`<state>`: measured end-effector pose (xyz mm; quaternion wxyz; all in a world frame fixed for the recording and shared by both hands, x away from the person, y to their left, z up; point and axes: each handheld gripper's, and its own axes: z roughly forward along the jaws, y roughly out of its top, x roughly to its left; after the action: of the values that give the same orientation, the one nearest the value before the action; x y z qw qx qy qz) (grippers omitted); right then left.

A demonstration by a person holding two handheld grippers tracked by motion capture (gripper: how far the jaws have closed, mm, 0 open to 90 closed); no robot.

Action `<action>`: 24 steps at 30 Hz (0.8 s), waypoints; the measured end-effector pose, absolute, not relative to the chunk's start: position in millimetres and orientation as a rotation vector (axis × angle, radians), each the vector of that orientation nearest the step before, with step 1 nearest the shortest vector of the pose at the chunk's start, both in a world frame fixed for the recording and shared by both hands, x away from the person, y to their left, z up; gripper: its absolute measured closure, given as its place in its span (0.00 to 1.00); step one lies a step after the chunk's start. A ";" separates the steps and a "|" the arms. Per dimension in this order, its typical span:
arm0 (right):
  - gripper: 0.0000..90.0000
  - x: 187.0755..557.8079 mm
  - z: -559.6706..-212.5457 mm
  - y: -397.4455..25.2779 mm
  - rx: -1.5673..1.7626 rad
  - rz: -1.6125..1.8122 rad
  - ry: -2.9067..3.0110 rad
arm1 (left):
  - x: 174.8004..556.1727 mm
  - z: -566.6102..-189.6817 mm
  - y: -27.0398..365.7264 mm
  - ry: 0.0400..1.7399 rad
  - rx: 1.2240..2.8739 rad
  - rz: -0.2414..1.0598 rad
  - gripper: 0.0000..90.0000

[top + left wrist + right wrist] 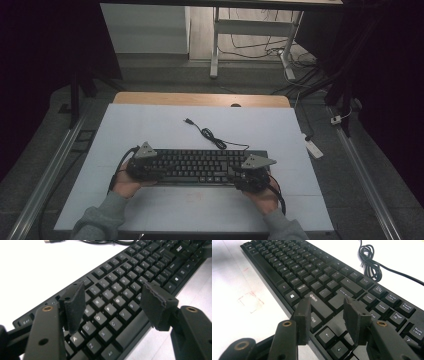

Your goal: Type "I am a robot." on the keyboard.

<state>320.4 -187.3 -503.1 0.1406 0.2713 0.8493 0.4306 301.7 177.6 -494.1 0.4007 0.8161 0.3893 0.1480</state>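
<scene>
A black keyboard (200, 167) lies across the near middle of the white board (150, 125). Its coiled cable (212, 136) runs back to a USB plug (188, 120). My left gripper (149, 170) is at the keyboard's left end; in the left gripper view it (112, 300) stands open just above the letter keys (110, 308), with nothing between the pads. My right gripper (246, 175) is at the right end. It (327, 312) is open over the shift and arrow keys (327, 335), holding nothing. The coiled cable (369, 262) lies beyond the keyboard (294, 267).
A faint red square mark (250, 301) is drawn on the board in front of the keyboard. A wooden table edge (200, 99) shows behind the board. A power strip (313, 148) lies on the floor at the right, with metal rails (365, 175) on both sides.
</scene>
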 end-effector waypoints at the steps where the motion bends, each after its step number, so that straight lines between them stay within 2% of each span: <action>1: 0.64 320.6 -503.2 -187.7 0.786 1.243 2.453 | 300.4 -494.3 178.2 0.985 2.065 0.373 0.40; 24: 0.64 321.4 -502.3 -187.7 0.784 1.236 2.450 | 293.2 -500.0 182.4 0.998 2.084 0.367 0.36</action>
<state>321.4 -187.7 -502.3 0.1433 0.2720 0.8496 0.4286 293.2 182.4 -500.0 0.3904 0.8199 0.3929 0.1445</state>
